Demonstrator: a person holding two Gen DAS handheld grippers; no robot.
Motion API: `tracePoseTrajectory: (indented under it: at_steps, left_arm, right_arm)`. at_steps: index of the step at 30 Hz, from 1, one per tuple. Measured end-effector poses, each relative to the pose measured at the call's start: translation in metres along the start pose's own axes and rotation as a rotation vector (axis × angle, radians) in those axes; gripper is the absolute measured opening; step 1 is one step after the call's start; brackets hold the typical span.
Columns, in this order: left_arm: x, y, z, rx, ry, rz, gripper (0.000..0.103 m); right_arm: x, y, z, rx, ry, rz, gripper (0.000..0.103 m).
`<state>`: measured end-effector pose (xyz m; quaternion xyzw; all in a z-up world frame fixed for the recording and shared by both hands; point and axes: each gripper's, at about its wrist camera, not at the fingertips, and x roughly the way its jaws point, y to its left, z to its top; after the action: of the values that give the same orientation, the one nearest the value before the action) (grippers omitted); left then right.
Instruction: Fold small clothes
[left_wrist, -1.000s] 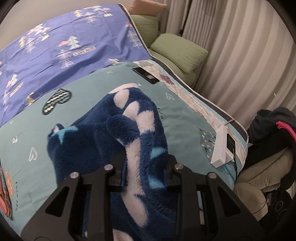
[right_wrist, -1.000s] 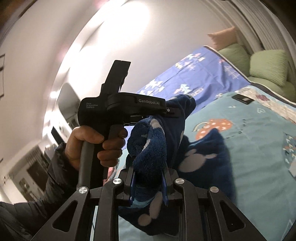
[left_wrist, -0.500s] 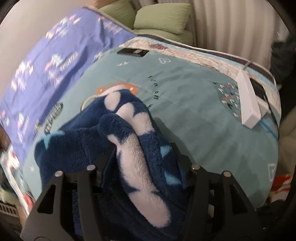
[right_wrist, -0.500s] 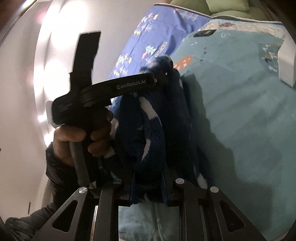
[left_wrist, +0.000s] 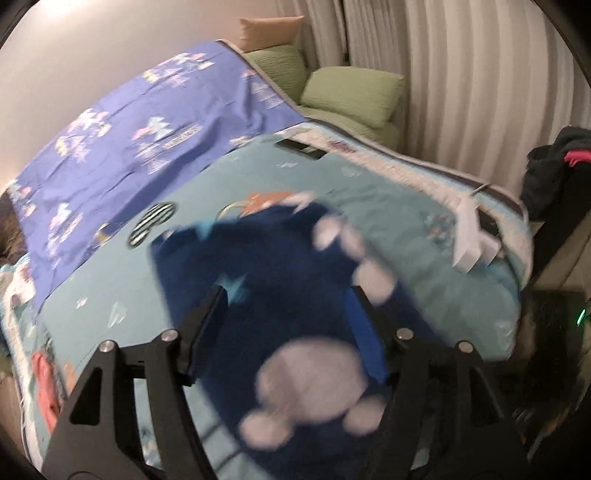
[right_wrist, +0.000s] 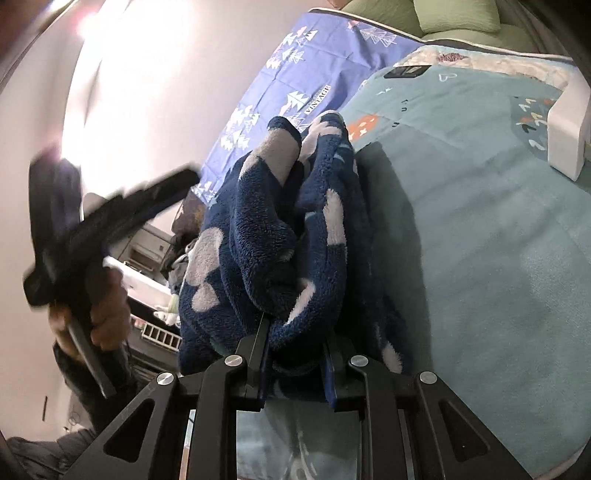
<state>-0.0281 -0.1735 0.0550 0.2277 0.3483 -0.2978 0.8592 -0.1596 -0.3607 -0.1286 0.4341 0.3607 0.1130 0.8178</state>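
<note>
A dark blue fleece garment (left_wrist: 280, 266) with white patches and pale stars lies bunched on the teal bedspread (left_wrist: 424, 295). In the left wrist view my left gripper (left_wrist: 284, 310) hovers over it; its jaws are opening wide, the fleece lies between and beneath them, and the pads do not press on it. My right gripper (right_wrist: 295, 343) is shut on a thick fold of the fleece (right_wrist: 266, 236), which stands up in a heap before it. The right wrist view shows the left gripper (right_wrist: 92, 229) blurred at the left, held by a hand (right_wrist: 107, 314), apart from the garment.
A purple sheet (left_wrist: 129, 140) with tree prints covers the bed's far side. A white power strip (left_wrist: 469, 236) lies near the right edge and a black phone (left_wrist: 299, 147) further back. Green cushions (left_wrist: 351, 96) and curtains stand behind; dark clothes (left_wrist: 554, 173) hang at the right.
My left gripper opened, let go of the fleece and drew away from it. My right gripper came down with its fold, and the garment now rests on the bedspread.
</note>
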Motion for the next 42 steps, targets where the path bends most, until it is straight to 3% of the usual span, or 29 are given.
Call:
tracePoseTrajectory:
  at_steps: [3,6,11,17,21,25,27,31,33,37,42]
  left_arm:
    - [0.019,0.003,-0.033,0.023,0.075,0.049,0.068]
    - [0.026,0.004,-0.062,0.002,0.022,0.054,0.068]
    - [0.016,-0.009,-0.07,0.028,-0.029,0.061,0.068]
    - [-0.013,-0.018,-0.075,0.077,-0.115,0.07,0.067]
    - [-0.036,-0.015,-0.079,0.046,-0.21,0.043,0.067]
    - [-0.022,-0.013,-0.081,0.028,-0.162,-0.001,0.067]
    - [-0.004,-0.014,-0.086,0.013,-0.096,-0.019,0.067]
    - [0.002,-0.01,-0.099,-0.002,-0.108,-0.041,0.068]
    - [0.003,-0.013,-0.103,0.015,-0.107,-0.049,0.068]
    - [0.001,-0.026,-0.111,0.065,-0.105,-0.047,0.068]
    - [0.001,-0.025,-0.107,0.057,-0.101,-0.031,0.068]
  right_arm:
    - [-0.006,-0.001,-0.001,0.017,-0.007,0.026,0.021]
    - [-0.001,-0.01,-0.003,0.039,0.032,0.003,0.021]
    - [0.0,-0.023,-0.015,0.066,0.05,-0.053,0.024]
    - [-0.036,0.016,-0.006,-0.121,-0.032,-0.202,0.033]
    - [-0.05,0.05,0.008,-0.253,-0.116,-0.192,0.033]
    - [-0.036,0.077,0.018,-0.354,-0.132,-0.166,0.033]
    - [-0.017,0.079,0.023,-0.391,-0.111,-0.231,0.033]
    - [0.014,0.048,0.024,-0.285,0.004,-0.247,0.038]
    - [0.026,0.032,0.02,-0.225,0.054,-0.251,0.019]
    - [0.024,-0.012,0.017,0.042,0.114,-0.174,0.012]
    - [0.027,0.001,0.019,-0.038,0.11,-0.232,0.013]
